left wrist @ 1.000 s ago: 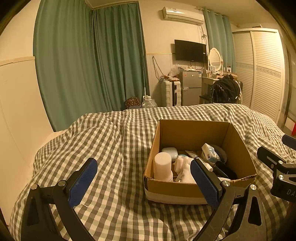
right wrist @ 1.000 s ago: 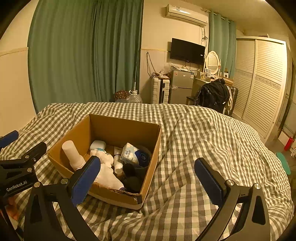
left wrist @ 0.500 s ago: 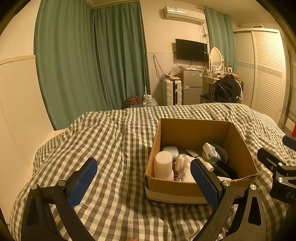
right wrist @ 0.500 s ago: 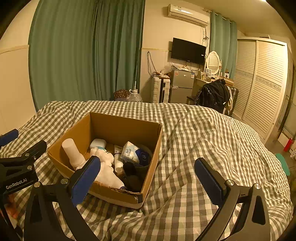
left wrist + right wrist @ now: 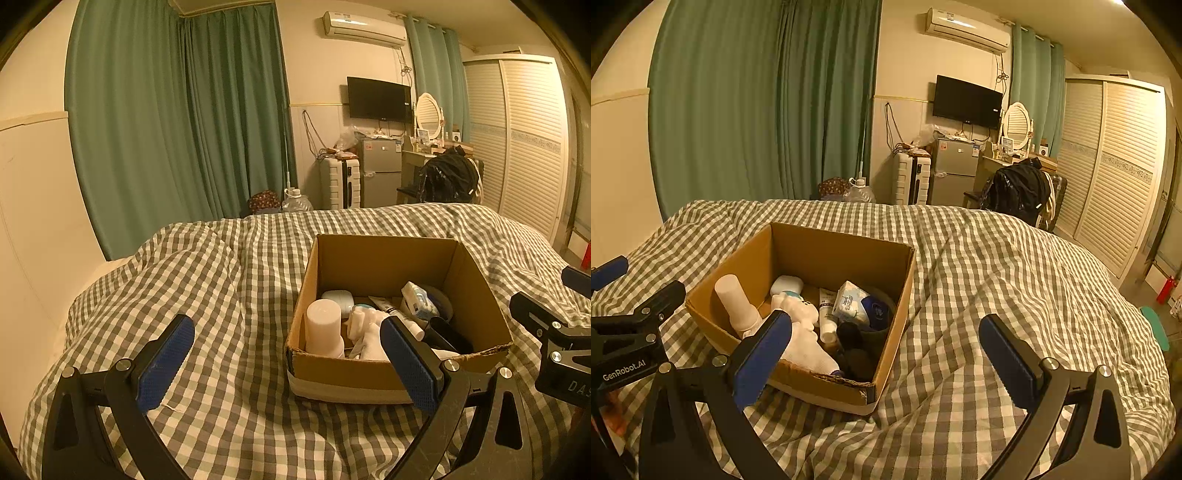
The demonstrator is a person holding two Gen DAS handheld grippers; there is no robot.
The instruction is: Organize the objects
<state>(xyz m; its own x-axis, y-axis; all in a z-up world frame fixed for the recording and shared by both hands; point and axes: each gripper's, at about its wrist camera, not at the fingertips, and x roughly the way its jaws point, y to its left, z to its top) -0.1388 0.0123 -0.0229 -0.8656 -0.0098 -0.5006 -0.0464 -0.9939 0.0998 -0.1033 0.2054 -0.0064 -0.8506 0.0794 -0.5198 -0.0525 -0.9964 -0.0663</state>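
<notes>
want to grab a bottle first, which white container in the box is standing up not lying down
The plain white cylinder bottle in the cardboard box's near-left corner. It stands roughly upright against the wall, while the white tube lies flat among the clutter.

— Dim and amber-tinted all over? Lit from the ceiling, upper right of the air conditioner (image 5: 967, 26)?

— Yes. Soft shadow left of the cardboard box (image 5: 391, 373). Sharp mid-frame, bowed towards the edges, black vignette at corners. No glare or motion blur.

Grey-and-white checked bedcover (image 5: 229, 280) beneath the left claw (image 5: 284, 363) with blue pads; right of it a brown cardboard box (image 5: 373, 262) — white bottle (image 5: 323, 325) inside. Ahead, green curtains (image 5: 177, 122).
</notes>
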